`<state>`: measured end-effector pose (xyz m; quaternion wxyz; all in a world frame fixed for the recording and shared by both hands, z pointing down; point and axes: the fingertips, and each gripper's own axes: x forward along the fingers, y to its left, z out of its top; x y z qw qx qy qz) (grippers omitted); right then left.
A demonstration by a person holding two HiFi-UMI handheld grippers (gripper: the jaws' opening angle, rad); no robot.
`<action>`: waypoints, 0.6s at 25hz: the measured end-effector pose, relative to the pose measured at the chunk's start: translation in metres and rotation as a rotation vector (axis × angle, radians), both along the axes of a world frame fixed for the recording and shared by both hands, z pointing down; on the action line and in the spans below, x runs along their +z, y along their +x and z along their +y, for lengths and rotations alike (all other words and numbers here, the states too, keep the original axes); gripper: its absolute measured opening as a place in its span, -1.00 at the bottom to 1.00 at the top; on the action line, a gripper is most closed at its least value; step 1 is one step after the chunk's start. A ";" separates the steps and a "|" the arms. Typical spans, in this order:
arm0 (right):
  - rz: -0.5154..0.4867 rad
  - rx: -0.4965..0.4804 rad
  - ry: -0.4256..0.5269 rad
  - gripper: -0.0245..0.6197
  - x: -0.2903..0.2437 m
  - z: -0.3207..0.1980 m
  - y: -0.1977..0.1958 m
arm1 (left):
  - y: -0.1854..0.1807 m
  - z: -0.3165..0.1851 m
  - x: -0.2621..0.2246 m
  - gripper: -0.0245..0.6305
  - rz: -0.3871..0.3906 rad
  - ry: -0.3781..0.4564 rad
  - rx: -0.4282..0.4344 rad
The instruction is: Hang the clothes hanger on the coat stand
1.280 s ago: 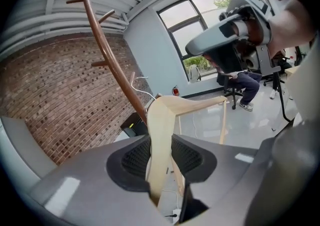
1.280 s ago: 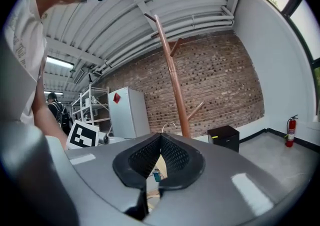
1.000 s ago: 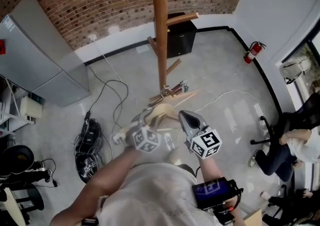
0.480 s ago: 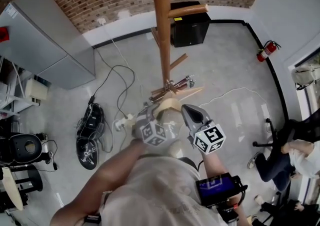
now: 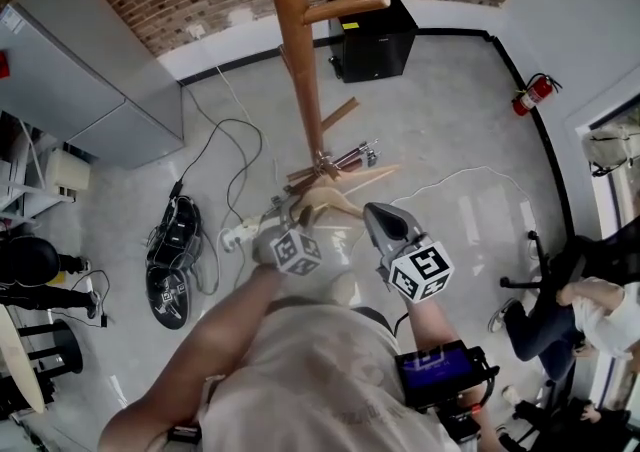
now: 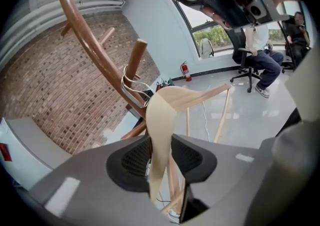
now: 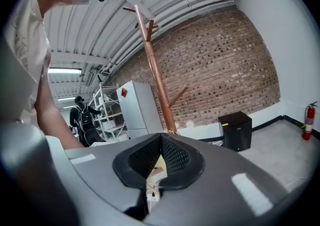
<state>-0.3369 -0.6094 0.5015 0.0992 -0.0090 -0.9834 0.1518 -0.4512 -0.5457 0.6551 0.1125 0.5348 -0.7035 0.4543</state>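
A pale wooden clothes hanger (image 5: 330, 202) hangs in front of me, close to the brown coat stand pole (image 5: 297, 70). Its metal hook (image 6: 131, 82) loops by a short peg (image 6: 135, 57) of the stand; whether it rests on the peg I cannot tell. My left gripper (image 6: 161, 142) is shut on one arm of the hanger (image 6: 162, 115), and its marker cube (image 5: 297, 252) shows in the head view. My right gripper (image 5: 378, 218) is beside the hanger's other arm, apart from it. Its jaws (image 7: 161, 137) meet at the tips, with nothing held between them.
A black cabinet (image 5: 375, 35) and a fire extinguisher (image 5: 532, 95) stand by the far walls. Cables and a power strip (image 5: 235, 235) lie on the floor left of the stand, next to dark bags (image 5: 170, 260). A grey cabinet (image 5: 90, 90) is at the left, a seated person (image 5: 585, 305) at the right.
Both grippers and the hanger have sunk a little and shifted left in the head view. The hook stays by the pole and the left grip is unchanged.
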 end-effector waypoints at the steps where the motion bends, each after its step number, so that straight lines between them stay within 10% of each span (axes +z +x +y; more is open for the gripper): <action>1: 0.000 -0.005 -0.001 -0.88 0.000 -0.002 0.000 | -0.001 -0.002 0.002 -0.52 -0.001 -0.005 -0.006; 15: 0.000 -0.009 -0.014 -0.88 0.012 -0.005 0.007 | -0.016 -0.004 0.009 -0.49 -0.015 -0.019 -0.025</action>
